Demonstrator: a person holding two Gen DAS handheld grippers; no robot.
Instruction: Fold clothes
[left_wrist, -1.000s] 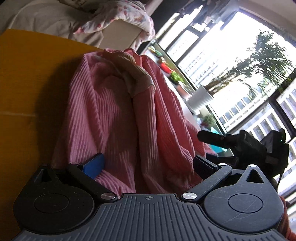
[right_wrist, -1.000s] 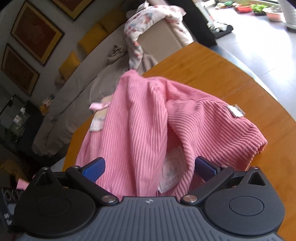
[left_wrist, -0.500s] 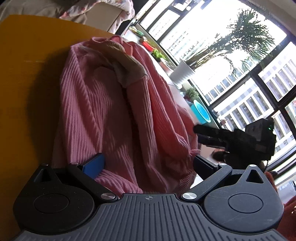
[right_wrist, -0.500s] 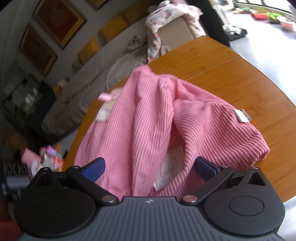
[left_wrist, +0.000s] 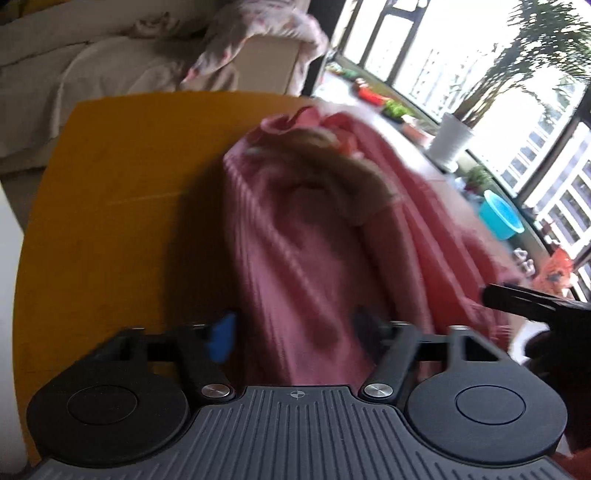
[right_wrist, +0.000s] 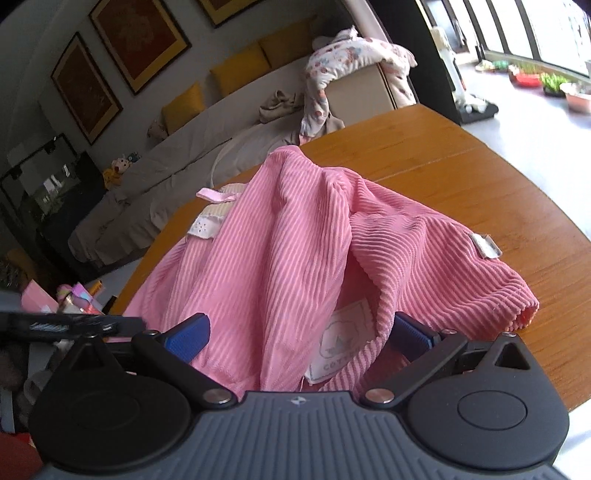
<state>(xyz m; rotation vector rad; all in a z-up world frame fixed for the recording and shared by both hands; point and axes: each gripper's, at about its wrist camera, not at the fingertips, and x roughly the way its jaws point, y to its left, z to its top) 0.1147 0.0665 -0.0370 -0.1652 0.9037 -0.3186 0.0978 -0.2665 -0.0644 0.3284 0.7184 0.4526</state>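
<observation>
We start to pinch the pink garment (left_wrist: 325, 236).

Our left gripper (left_wrist: 295, 332) has just been closing around the cloth; right gripper (right_wrist: 299, 332) is open, cloth between. Garment lies crumpled on the surface (right_wrist: 480, 177).

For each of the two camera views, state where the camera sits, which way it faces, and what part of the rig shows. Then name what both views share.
Left wrist: sits on the left claw, faces down across the pink ribbed garment toward the windows; own blue-padded fingers show, fabric between them, jaws just closing; right claw at right edge.
Right wrist: sits on the right claw, faces the garment, wooden table and sofa; own fingers show, fabric between them.
Shared: garment, table, sofa.
</observation>
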